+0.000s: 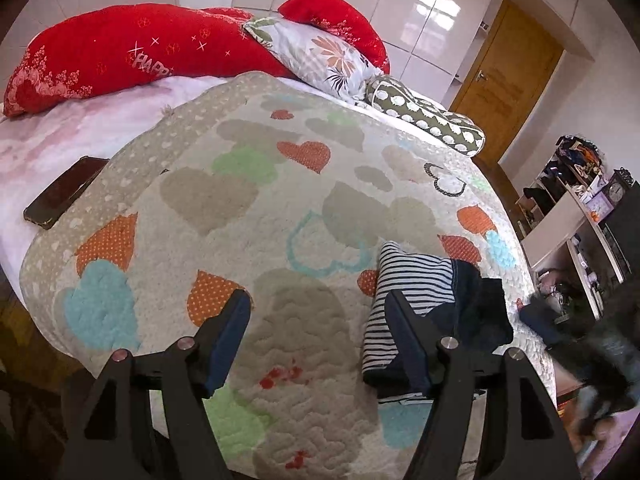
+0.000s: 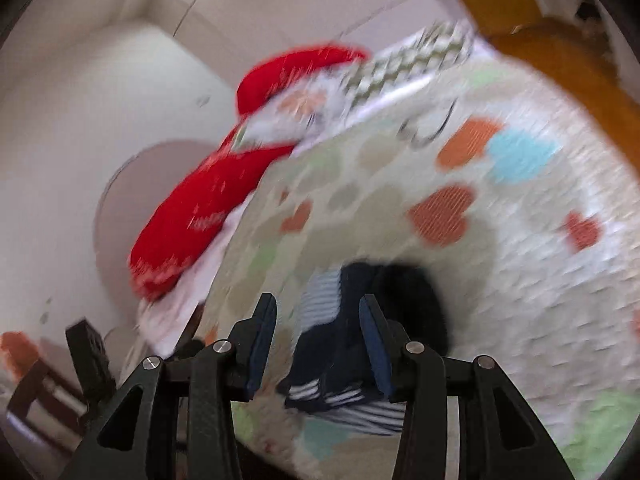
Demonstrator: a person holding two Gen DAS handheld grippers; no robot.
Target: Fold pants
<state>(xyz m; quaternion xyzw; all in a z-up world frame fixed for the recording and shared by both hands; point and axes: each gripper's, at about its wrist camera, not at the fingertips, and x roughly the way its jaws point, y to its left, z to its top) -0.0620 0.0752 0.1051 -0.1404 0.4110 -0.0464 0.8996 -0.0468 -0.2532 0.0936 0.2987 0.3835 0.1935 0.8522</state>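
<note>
Folded pants lie on a heart-patterned quilt, with both hand-held grippers open above the bed.

The bed (image 1: 60,136) carries a quilt (image 1: 248,208) with coloured hearts, and red pillows (image 1: 120,52) sit at its head beside a floral pillow (image 1: 320,52). A dark phone (image 1: 60,194) lies on the pink sheet just beside the quilt's edge. The pants (image 1: 424,300), a folded bundle of striped and dark navy fabric, rest on the quilt near its right edge. The left hand-held gripper (image 1: 316,304) is spread wide and holds nothing, its right finger in front of the bundle. The right hand-held gripper (image 2: 318,304), in a blurred view, is also open and empty, with the pants (image 2: 384,300) beyond its fingers.
</note>
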